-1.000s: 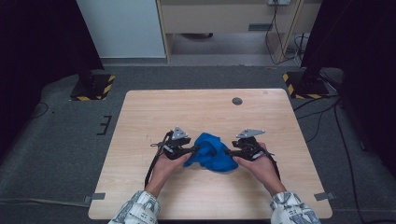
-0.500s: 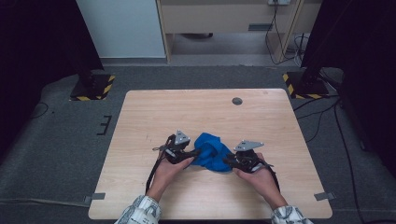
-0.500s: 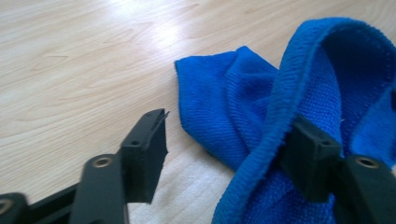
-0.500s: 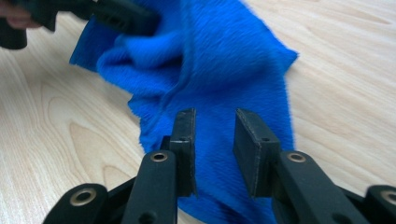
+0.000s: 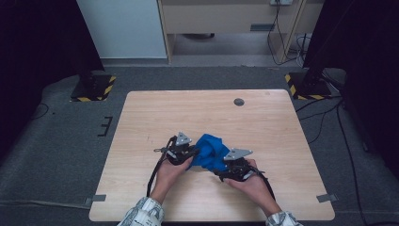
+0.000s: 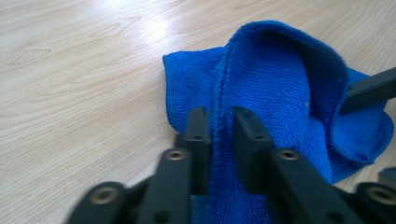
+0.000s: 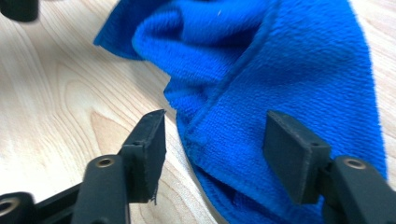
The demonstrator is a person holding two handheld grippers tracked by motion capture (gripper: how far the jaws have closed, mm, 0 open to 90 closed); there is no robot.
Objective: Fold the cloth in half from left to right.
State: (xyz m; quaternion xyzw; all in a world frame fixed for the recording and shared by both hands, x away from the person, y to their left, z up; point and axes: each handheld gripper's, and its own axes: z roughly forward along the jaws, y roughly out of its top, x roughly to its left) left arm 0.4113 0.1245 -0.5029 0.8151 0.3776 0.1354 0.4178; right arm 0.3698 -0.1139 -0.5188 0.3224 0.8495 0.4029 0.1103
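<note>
Blue cloth [image 5: 212, 151]: bunched on your light wooden table [image 5: 155, 113], near its front edge. Your left gripper [image 6: 218, 123] has just clamped onto a fold; your right gripper [image 7: 212, 140], jaws just spreading, straddles the hem unpressed. Grey carpet [image 5: 61, 136] surrounds.

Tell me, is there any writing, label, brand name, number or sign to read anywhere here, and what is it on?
None: no readable text.
The blue cloth shows no tag or print.
The wooden table bears no lettering.
The yellow-and-black striped floor markings are a pattern, not words.
The outlet plate on the back wall is too small to read.
</note>
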